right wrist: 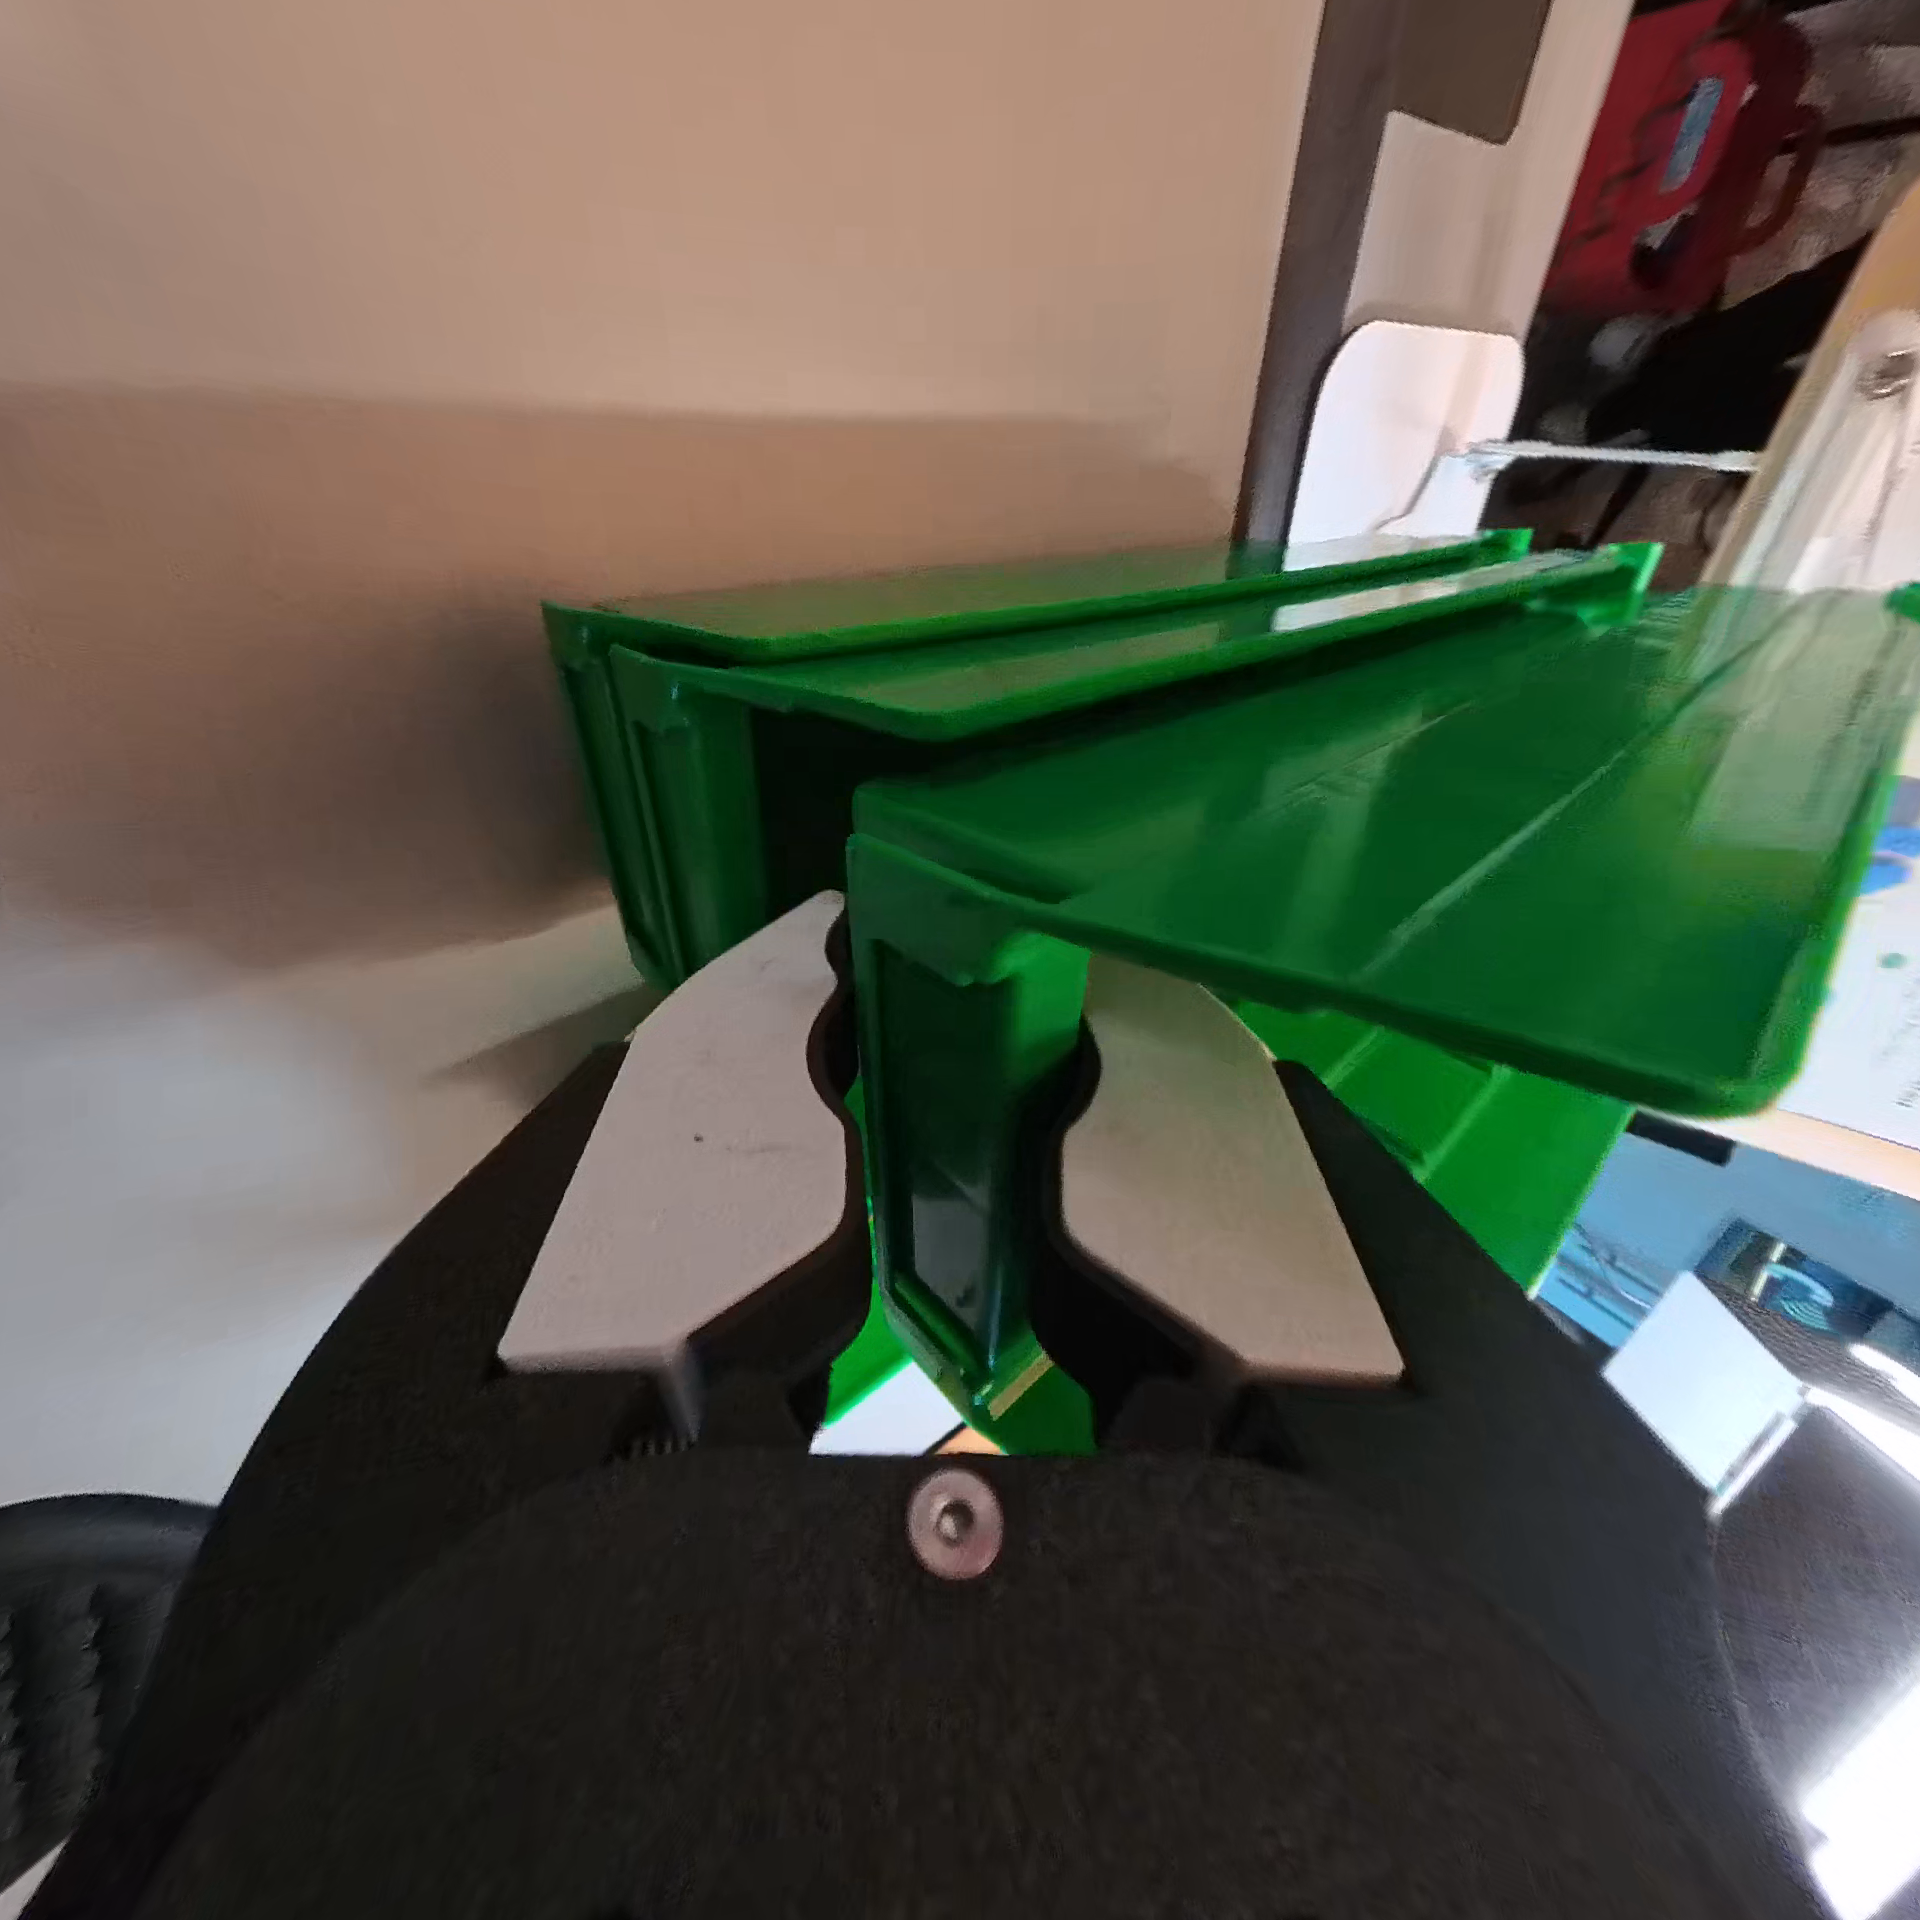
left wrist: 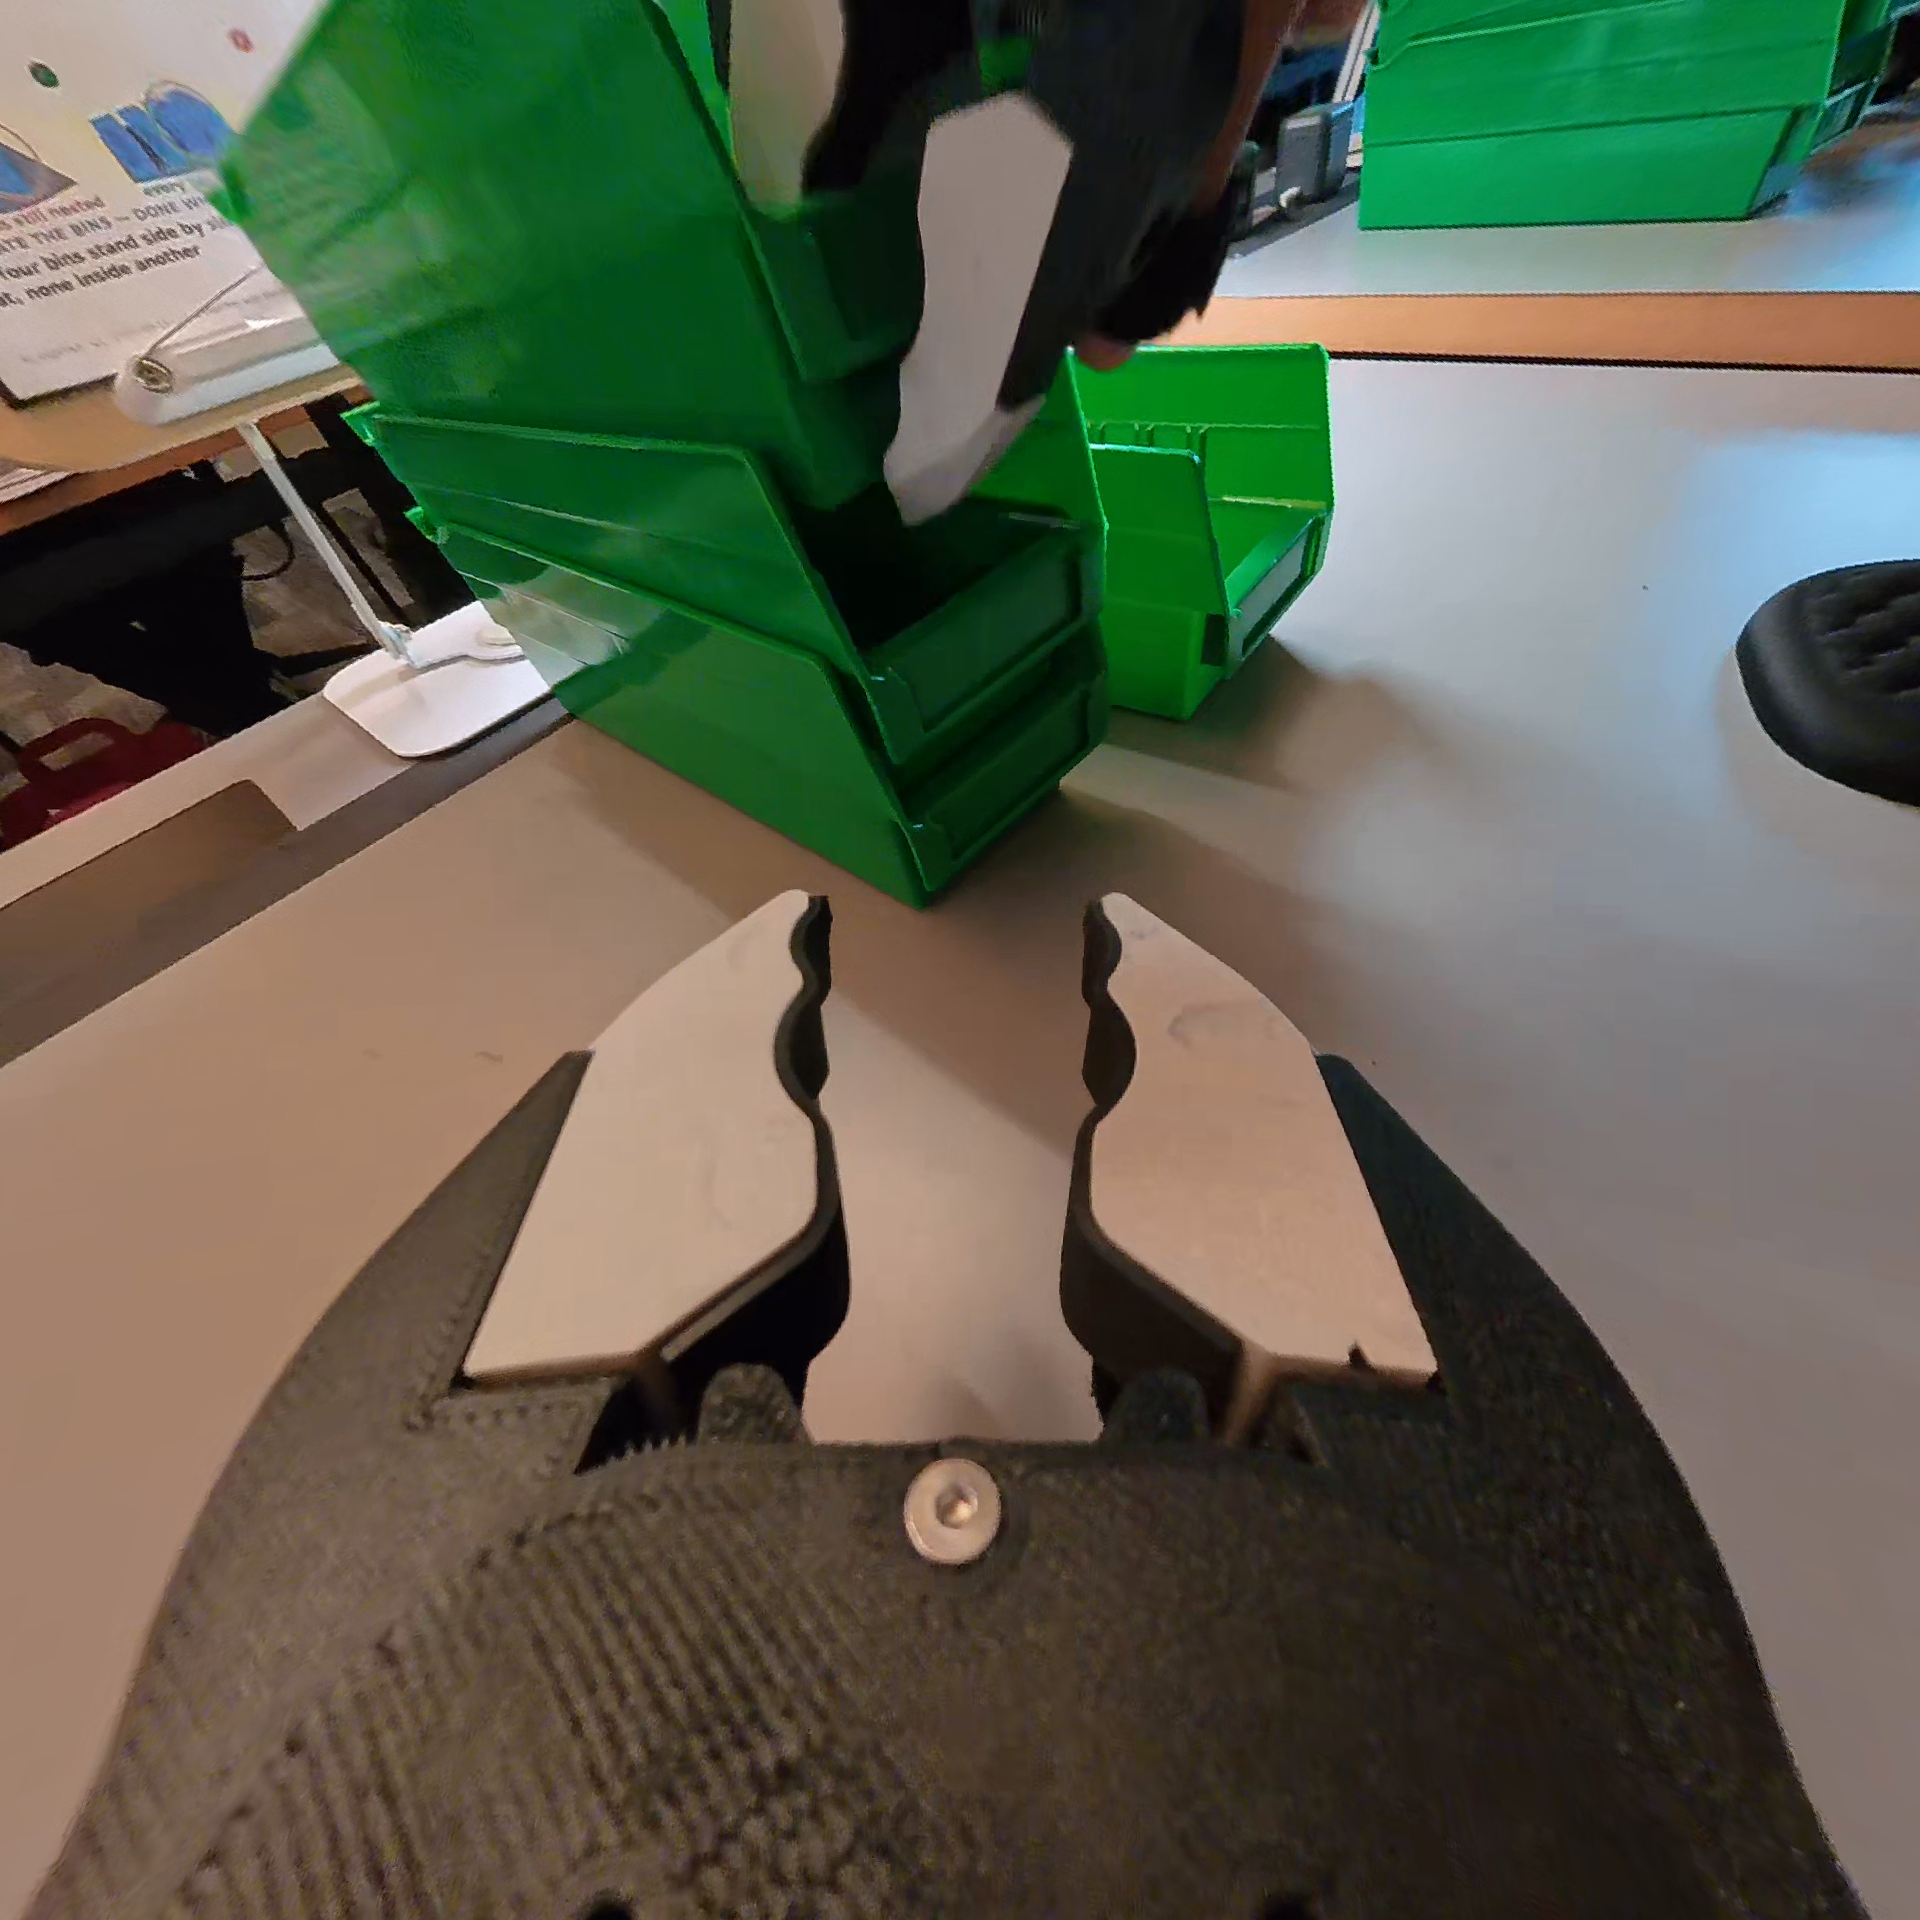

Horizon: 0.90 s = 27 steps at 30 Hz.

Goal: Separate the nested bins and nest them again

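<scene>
Two green bins sit nested on the grey table. My right gripper is shut on the front lip of a third green bin and holds it tilted above the nested pair. In the left wrist view this lifted bin hangs over the pair with the right gripper's white fingers on its front wall. A fourth green bin stands alone to the right of the pair. My left gripper is open and empty, low over the table just in front of the pair.
A white stand base with an instruction sheet is left of the bins, by the table edge. More green bins are stacked on a far table. A black chair part juts in at the right. Some 15 cm of space lies between my two pairs of fingers.
</scene>
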Each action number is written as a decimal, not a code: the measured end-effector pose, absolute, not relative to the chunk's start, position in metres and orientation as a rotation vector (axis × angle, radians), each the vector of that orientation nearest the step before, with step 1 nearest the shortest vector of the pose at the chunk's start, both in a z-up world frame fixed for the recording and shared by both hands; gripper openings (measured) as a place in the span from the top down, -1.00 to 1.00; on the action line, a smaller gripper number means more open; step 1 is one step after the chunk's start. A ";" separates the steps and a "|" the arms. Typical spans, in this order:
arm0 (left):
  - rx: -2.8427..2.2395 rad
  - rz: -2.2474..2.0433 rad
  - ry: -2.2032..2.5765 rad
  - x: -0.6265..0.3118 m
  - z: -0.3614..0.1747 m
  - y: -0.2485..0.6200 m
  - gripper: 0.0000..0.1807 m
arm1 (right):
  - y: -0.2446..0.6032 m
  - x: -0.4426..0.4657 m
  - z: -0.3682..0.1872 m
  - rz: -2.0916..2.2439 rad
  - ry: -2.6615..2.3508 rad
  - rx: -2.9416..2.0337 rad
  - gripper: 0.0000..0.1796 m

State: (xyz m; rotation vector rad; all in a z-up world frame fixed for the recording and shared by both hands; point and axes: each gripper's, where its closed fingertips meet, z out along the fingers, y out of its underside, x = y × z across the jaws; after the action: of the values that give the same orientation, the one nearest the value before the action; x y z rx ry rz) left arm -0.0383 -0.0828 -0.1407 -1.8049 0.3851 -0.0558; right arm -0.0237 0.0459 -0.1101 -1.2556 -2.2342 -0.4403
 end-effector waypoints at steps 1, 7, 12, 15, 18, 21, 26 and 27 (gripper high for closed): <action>-1.802 -0.055 0.381 -0.039 -0.140 -0.083 0.48 | 0.047 -0.024 -0.115 -0.440 -2.242 -1.263 0.64; -1.801 -0.052 0.363 -0.042 -0.138 -0.083 0.48 | 0.045 -0.026 -0.126 -0.436 -2.242 -1.201 0.52; -1.803 -0.048 0.350 -0.044 -0.138 -0.082 0.47 | 0.013 -0.019 -0.089 -0.200 -2.199 -1.177 0.42; -1.804 -0.040 0.348 -0.045 -0.139 -0.082 0.48 | 0.000 -0.006 -0.055 -0.059 -2.107 -1.140 0.41; -1.805 -0.032 0.344 -0.046 -0.139 -0.081 0.48 | 0.007 0.019 -0.032 0.005 -2.004 -1.140 0.41; -1.806 -0.028 0.334 -0.048 -0.139 -0.080 0.48 | 0.026 0.052 -0.032 0.016 -1.949 -1.193 0.40; -1.804 -0.020 0.320 -0.050 -0.139 -0.079 0.48 | 0.063 0.100 -0.082 -0.006 -1.969 -1.290 0.35; -1.804 -0.018 0.319 -0.050 -0.139 -0.079 0.48 | 0.067 0.106 -0.094 -0.005 -1.981 -1.304 0.34</action>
State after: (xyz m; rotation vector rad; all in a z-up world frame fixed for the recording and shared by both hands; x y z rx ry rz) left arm -0.0501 -0.0788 -0.1387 -1.8037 0.3188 -0.0184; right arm 0.1060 0.0672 -0.0938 -1.3039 -1.9812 -0.0047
